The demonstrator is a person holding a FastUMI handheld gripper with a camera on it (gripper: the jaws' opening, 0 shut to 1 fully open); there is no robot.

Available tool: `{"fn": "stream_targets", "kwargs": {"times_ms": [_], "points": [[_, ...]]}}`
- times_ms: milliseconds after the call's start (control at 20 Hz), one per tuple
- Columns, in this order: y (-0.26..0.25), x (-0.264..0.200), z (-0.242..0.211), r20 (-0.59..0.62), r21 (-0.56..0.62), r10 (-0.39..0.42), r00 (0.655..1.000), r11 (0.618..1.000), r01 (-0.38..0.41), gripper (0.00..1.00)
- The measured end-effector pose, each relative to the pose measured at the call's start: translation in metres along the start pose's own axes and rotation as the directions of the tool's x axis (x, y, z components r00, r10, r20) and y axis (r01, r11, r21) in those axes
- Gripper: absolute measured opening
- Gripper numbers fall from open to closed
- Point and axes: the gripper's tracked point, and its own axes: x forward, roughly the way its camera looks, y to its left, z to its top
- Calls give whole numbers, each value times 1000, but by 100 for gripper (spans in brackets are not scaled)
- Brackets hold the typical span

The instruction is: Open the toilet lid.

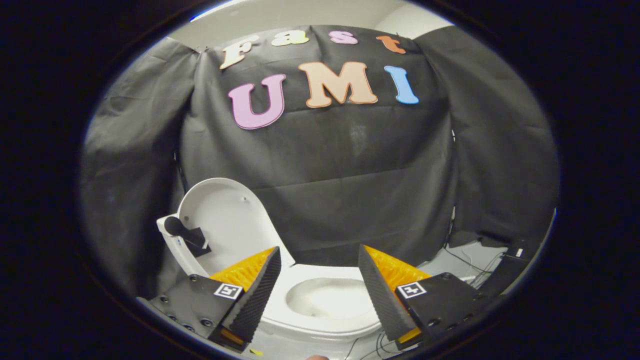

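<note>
One toilet (325, 320), one toilet lid (227, 220), one seat (300, 280) and one gripper (320, 262) with two fingers make up the count. A square black-and-white marker (228, 290) sits on the left finger block, and a second marker (411, 289) sits on the right one.

The gripper's fingers are spread wide apart with nothing between their inner faces; neither finger touches the toilet. The left finger (260, 290) points up toward 1 o'clock and the right finger (377, 290) toward 11 o'clock.

The toilet lid stands raised, nearly upright, at about 10 o'clock from the gap between the fingers, just beyond the left fingertip. Its pale inner face is turned toward the camera, and it leans back against the black cloth wall (350, 175). One small dark rounded part (176, 226) with a black patch beside it sits at the lid's left rim, at 9 o'clock on the lid.

The seat lies down flat around the bowl (327, 300), which shows between and just beyond the fingers. The bowl is white inside; whether it holds water I cannot tell.

Black cloth hangs in folds as the back wall and on both sides. Above it is a pale ceiling strip (300, 15). At 3 o'clock from the toilet, a pale floor (462, 260) carries several thin dark cables (465, 262) running to a dark box (510, 265) by the right drape.
</note>
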Motion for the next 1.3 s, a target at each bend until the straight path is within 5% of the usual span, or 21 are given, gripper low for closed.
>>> {"fn": "stream_targets", "kwargs": {"times_ms": [1300], "points": [[-67,-9,-56,-205,-115,-113,972,989,91,97]]}}
